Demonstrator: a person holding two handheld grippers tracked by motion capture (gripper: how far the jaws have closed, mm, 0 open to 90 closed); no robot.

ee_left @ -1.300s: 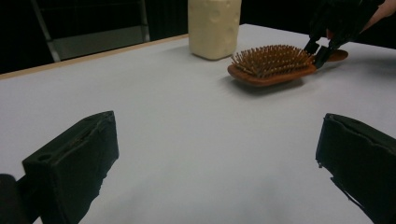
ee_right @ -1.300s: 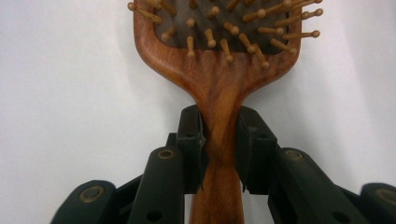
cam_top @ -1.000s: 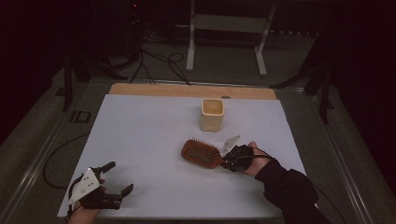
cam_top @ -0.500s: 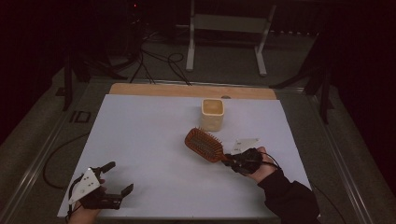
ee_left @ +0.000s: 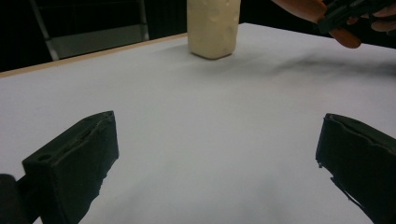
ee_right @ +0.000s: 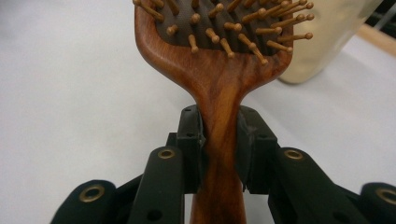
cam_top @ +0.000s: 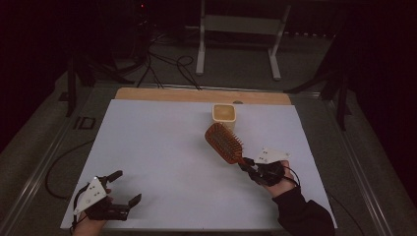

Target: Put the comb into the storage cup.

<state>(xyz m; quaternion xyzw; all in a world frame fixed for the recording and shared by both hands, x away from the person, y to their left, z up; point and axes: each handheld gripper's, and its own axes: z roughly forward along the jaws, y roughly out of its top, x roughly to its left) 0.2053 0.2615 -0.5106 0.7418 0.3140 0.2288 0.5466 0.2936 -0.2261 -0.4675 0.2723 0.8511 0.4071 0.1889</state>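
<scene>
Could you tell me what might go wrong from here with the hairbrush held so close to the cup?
1. The right gripper clamps only the narrow handle of the hairbrush, so the heavy head could pivot or slip.
2. The brush head is close to the light cream cup; a swing may knock it over.
3. If it is lowered in, the wide head may catch the cup rim.

cream cup (cam_top: 224,114) upright on white table sheet (cam_top: 162,147) — just beyond the right gripper, well apart from the left. Metal stand (cam_top: 236,29) and cables (cam_top: 162,64) farther back on floor.
</scene>
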